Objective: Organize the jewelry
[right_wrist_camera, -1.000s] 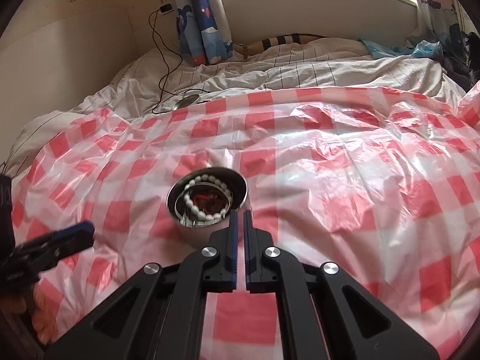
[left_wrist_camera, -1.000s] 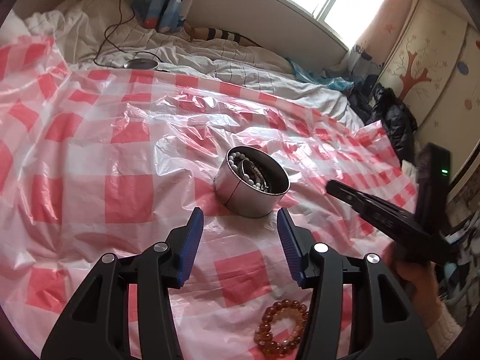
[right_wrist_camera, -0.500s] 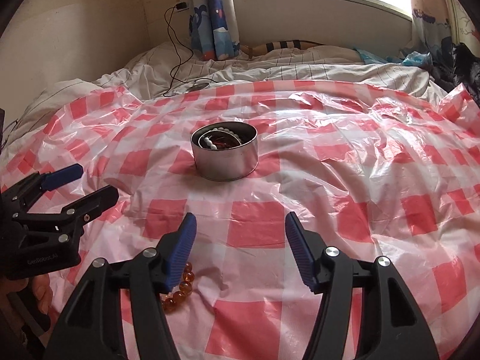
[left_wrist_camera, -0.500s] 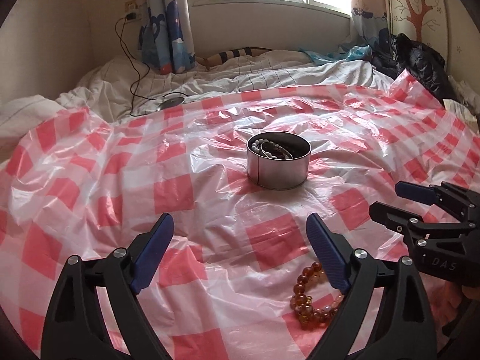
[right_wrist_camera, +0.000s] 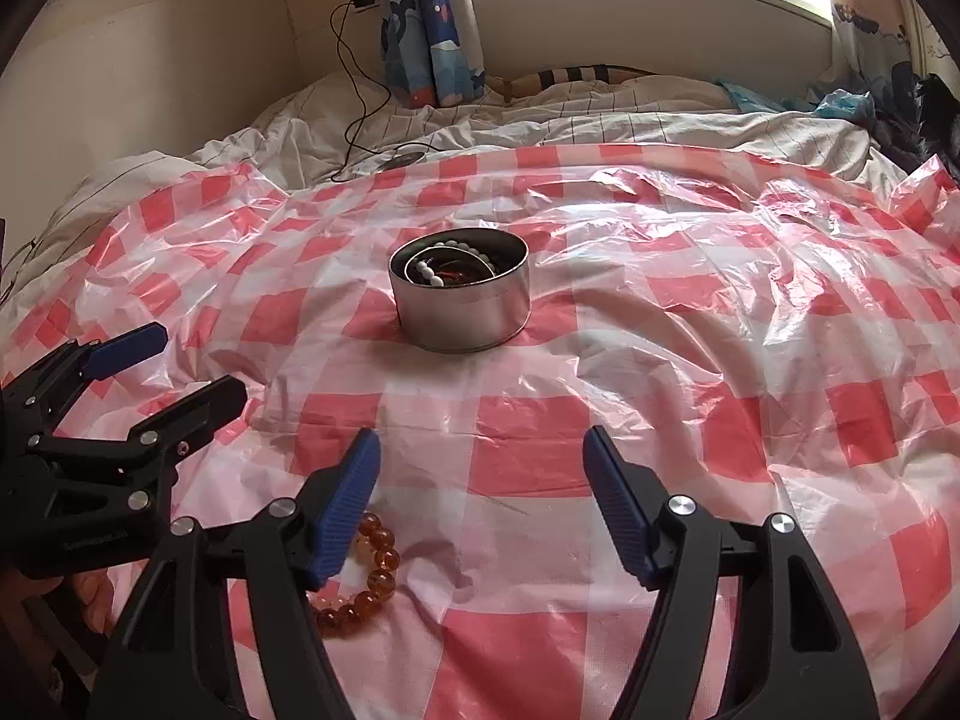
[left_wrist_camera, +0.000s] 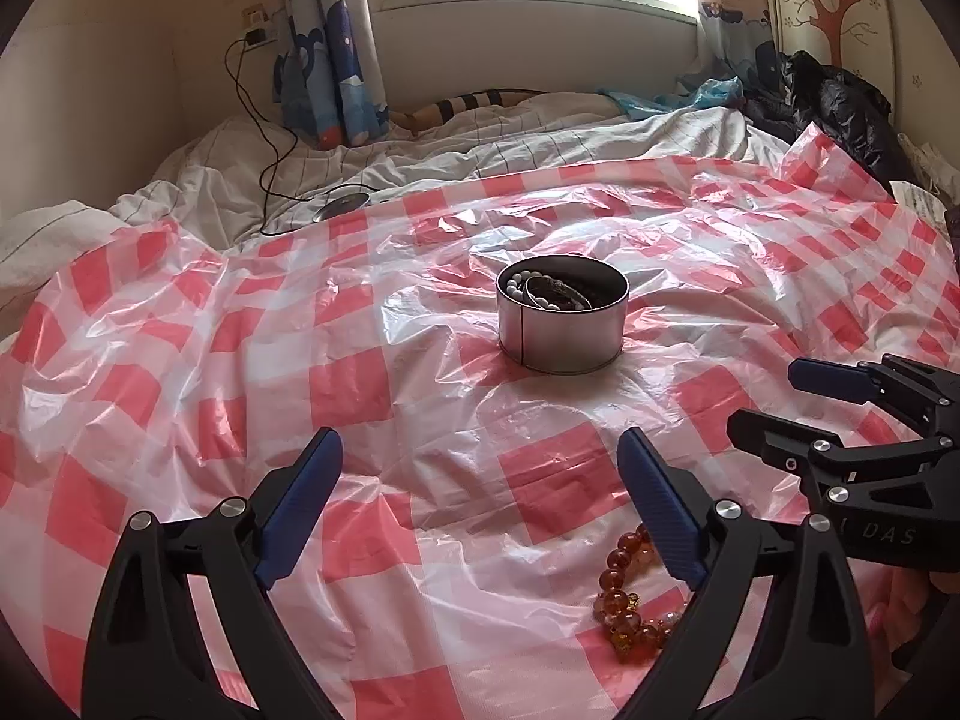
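Amber beads strung in a loop, the amber bracelet (left_wrist_camera: pixel 630 600) lies on the red-and-white checked plastic sheet (left_wrist_camera: pixel 360 396) close below both grippers, well short of the round metal tin (left_wrist_camera: pixel 562 313) that stands farther up the bed. In the left wrist view it sits under the right-hand finger of the left gripper (left_wrist_camera: pixel 480 480); in the right wrist view it curls beside the left-hand finger of the right gripper (right_wrist_camera: pixel 483 480), partly hidden.

It looks light and limp: a strand that will sag and swing when lifted, with smooth round beads likely to slip from a shallow pinch. The better hold is probably across one side of the loop, pads closing on a bead or two so the rest hangs free. The crinkled film under it may bunch up and get caught in the pinch.

The tin is open-topped and already holds a white bead bracelet (right_wrist_camera: pixel 447 267) coiled around its inside, with something dark and reddish in the middle that cannot be made out clearly. There seems room for the amber piece on top.

Both claws stand released with nothing between the pads. The right gripper's jaws have just been opening, with only bare sheet between them; the left's are spread wide.
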Available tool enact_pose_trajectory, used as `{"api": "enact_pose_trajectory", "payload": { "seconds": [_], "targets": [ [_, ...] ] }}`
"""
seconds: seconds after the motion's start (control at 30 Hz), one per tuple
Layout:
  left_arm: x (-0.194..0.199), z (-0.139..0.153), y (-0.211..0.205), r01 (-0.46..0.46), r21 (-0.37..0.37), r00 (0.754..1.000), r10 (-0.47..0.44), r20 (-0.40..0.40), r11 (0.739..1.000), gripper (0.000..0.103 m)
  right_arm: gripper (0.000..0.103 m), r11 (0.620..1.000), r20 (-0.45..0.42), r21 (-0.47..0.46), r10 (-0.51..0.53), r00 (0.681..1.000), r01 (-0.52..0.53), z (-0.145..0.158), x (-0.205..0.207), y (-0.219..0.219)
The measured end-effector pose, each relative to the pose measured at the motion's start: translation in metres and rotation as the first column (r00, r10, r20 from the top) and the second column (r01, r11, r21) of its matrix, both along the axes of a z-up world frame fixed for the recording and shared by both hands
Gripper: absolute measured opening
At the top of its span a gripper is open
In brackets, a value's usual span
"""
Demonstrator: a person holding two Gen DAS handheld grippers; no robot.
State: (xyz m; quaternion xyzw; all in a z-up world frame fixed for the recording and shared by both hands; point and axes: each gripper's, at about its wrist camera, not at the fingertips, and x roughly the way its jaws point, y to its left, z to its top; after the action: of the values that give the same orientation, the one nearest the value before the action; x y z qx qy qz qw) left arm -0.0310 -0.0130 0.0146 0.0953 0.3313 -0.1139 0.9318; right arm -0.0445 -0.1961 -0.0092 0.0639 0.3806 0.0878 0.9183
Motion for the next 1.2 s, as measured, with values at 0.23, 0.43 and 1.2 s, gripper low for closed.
{"api": "enact_pose_trajectory", "payload": {
  "seconds": [0.23, 0.43, 1.2],
  "targets": [
    [0.0027, -0.0025, -0.0023, 0.003, 0.003, 1.0, -0.003, -0.014, 1.0, 0.091, 0.068, 1.0, -0.004, 0.002, 0.0, 1.0, 0.0, -0.0006, 0.0025, -0.0005],
    [0.0039, -0.0038, -0.0031, 0.002, 0.011, 1.0, -0.002, -0.017, 1.0, 0.092, 0.07, 1.0, -0.011, 0.003, -0.007, 1.0, 0.008, -0.002, 0.0037, -0.0026],
    [0.001, -0.0018, -0.0046, 0.002, 0.041, 1.0, -0.002, 0.007, 0.999, 0.094, 0.075, 1.0, -0.019, -0.005, 0.001, 1.0, -0.001, -0.0041, 0.0042, 0.0018]
  ]
}}
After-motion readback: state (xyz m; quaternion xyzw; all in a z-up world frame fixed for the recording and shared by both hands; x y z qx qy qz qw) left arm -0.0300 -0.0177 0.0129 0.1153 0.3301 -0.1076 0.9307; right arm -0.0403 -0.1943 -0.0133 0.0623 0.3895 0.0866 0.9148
